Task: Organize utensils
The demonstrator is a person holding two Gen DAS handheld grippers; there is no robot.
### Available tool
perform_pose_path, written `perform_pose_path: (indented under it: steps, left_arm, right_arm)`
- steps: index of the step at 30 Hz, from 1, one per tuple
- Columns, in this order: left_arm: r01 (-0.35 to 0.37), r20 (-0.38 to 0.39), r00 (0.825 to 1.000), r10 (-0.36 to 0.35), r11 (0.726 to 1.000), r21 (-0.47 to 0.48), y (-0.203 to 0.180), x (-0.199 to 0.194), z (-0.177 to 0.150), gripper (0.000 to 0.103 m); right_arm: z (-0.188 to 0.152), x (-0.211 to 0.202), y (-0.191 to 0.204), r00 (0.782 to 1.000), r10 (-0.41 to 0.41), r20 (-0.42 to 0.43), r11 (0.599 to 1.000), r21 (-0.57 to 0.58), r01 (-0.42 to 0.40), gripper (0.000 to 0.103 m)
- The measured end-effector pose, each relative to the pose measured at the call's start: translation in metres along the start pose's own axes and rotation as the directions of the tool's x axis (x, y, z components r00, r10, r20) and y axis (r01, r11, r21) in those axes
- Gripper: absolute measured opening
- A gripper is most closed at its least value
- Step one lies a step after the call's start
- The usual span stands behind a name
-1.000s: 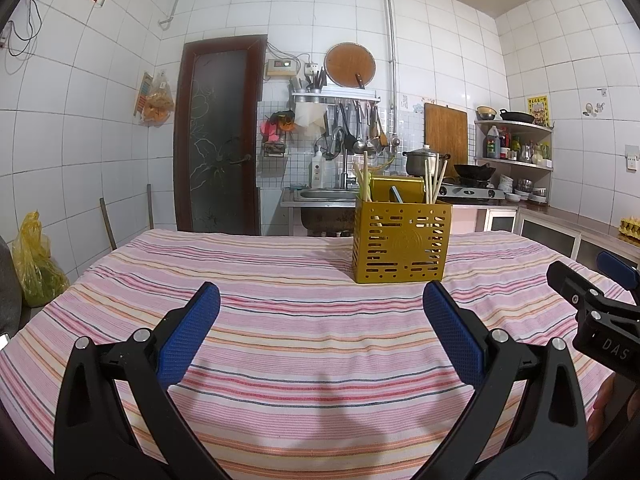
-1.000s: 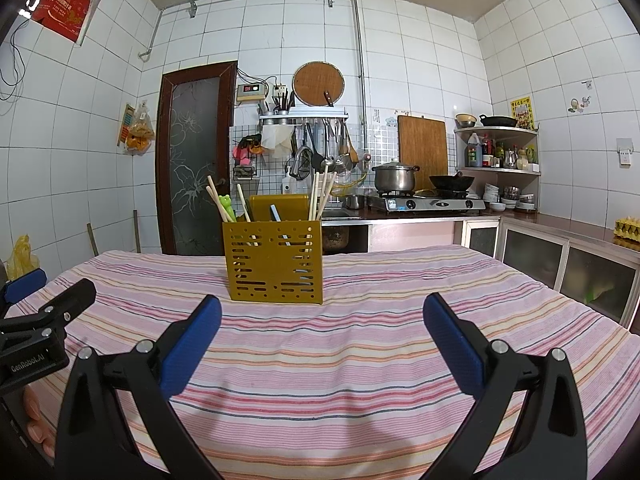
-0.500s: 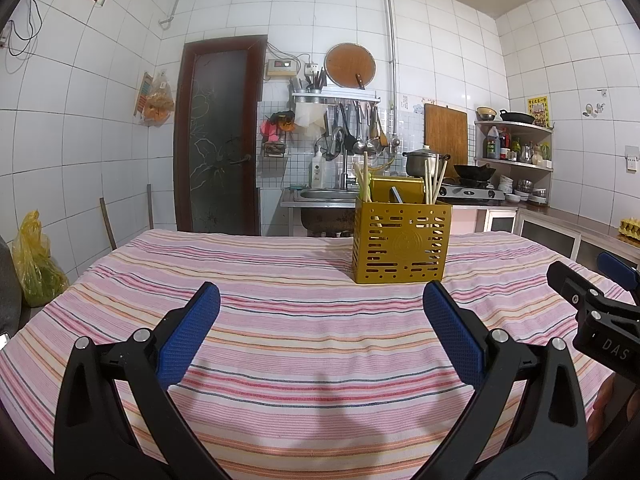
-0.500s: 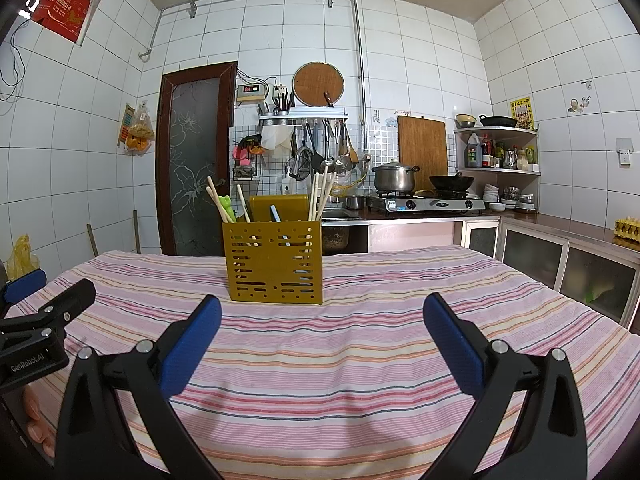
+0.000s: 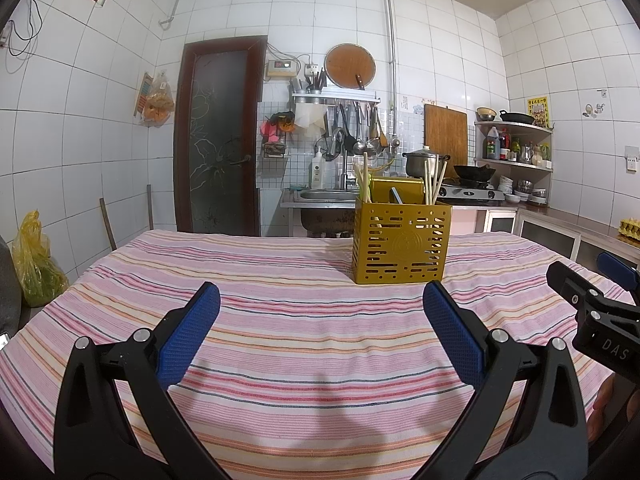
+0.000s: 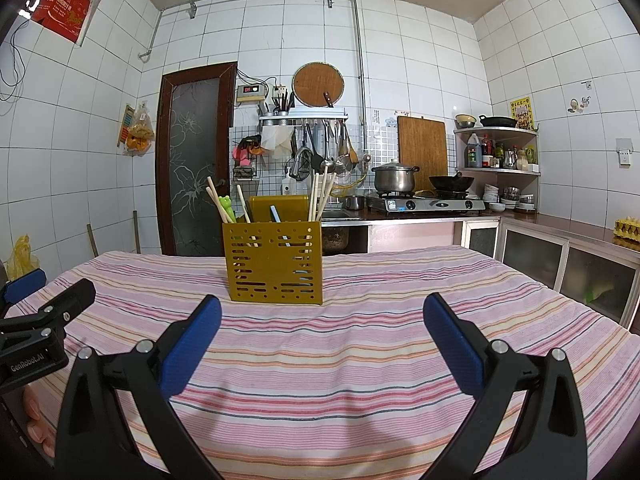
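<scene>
Currently, both views show my two grippers held low over the bench, which is covered by a pink striped cloth (image 5: 304, 344). My left gripper (image 5: 320, 328) has its blue-padded fingers spread wide with nothing between them; my right gripper (image 6: 322, 332) stands likewise, wide apart and empty.

The task's thing, a mustard-yellow perforated metal utensil caddy (image 5: 401, 245), stands upright near the middle of the bench. In it stand pale wooden chopsticks (image 6: 320, 197), a green frog-topped utensil (image 6: 226, 206) and a blue-handled piece (image 6: 276, 214), sorted loosely into left, middle and right groups. No loose utensil lies on the cloth in either view.

Stage, as I judge it: this arrangement fits either a caddy whose contents await sorting or one already filled and tidy; the pictures do not settle which, so I name no particular move.

Handling note: any approach to the caddy should come from above, along the line of the sticks, with the fingers narrowed beforehand, since the thin chopsticks lean and could scatter if brushed sideways. The light caddy may slide on the cloth if pushed.

Relative position: from the left gripper the caddy lies ahead and to the right, well apart from the fingertips; from the right gripper it lies ahead and slightly left, nearer, but not touching.
</scene>
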State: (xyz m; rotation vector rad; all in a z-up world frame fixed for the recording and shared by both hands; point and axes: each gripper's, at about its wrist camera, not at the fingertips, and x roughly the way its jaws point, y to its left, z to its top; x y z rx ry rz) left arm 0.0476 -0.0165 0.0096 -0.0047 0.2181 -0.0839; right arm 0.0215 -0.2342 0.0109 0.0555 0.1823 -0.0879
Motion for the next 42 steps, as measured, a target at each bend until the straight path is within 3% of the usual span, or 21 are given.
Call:
perform_pose_path:
  steps: [42]
  left_arm:
    - [0.005,0.006,1.000,-0.005,1.000,-0.006,-0.0017,-0.0027,0.0020,0.098]
  right_arm:
    - [-0.0012,-0.0008,-0.0002,1.000,0.000,0.003,1.000,-0.001,0.000,0.099]
